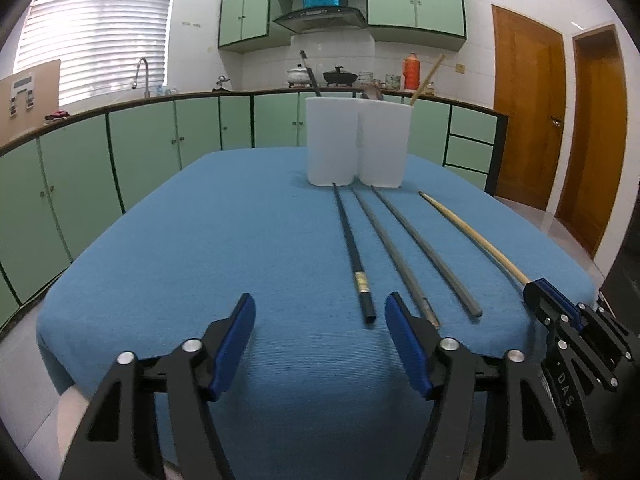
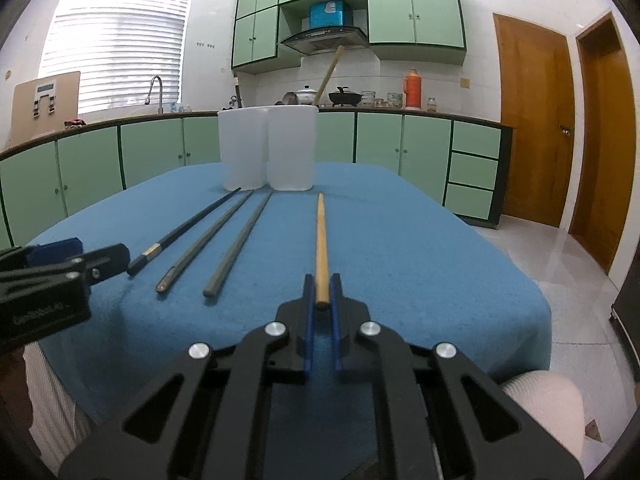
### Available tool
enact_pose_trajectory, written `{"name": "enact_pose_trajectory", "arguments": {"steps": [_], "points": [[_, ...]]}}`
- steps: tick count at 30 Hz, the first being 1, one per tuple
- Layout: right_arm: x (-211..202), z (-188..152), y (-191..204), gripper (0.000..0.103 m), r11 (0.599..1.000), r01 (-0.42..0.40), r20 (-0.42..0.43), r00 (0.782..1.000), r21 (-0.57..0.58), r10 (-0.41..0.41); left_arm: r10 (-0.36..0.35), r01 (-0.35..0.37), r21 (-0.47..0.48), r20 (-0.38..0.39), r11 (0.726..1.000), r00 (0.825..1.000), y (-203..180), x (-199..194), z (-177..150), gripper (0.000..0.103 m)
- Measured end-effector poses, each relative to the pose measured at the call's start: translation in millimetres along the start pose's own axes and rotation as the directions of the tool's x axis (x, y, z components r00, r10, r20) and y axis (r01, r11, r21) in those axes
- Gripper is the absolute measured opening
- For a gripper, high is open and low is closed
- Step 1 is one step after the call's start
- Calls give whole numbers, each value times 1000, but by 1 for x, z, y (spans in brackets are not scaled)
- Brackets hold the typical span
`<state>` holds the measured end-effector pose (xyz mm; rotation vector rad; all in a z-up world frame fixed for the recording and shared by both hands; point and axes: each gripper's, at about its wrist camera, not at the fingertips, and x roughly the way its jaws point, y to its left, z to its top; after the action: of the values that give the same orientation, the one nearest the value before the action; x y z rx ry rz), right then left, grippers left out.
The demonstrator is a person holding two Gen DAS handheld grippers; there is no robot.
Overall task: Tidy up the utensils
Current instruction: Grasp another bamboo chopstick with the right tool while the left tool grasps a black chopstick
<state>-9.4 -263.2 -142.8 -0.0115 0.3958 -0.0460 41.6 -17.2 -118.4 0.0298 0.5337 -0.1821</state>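
The right tool is clenching the wooden chopstick's near end, its long axis running toward twelve o'clock at the white holders; the left tool is hanging released.

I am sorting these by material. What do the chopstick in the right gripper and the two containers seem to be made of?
The light chopstick, clamped at its near end by the right gripper, looks like bamboo or wood: pale tan, matte, no shine. The two containers look like translucent white plastic: milky, smooth walls that let some light through. Frosted glass cannot be ruled out.
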Motion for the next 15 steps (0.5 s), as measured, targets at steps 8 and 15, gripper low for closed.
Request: {"name": "enact_pose_trajectory", "arguments": {"steps": [8, 15], "points": [[-2, -1, -5, 6, 1000, -12, 0, 1000, 11, 12, -14, 14, 6, -17, 1000, 1000, -8, 12, -1, 34], [-3, -3, -7, 6, 1000, -16, -1, 1000, 18, 16, -10, 9, 42, 18, 999, 1000, -21, 13, -7, 14]]}}
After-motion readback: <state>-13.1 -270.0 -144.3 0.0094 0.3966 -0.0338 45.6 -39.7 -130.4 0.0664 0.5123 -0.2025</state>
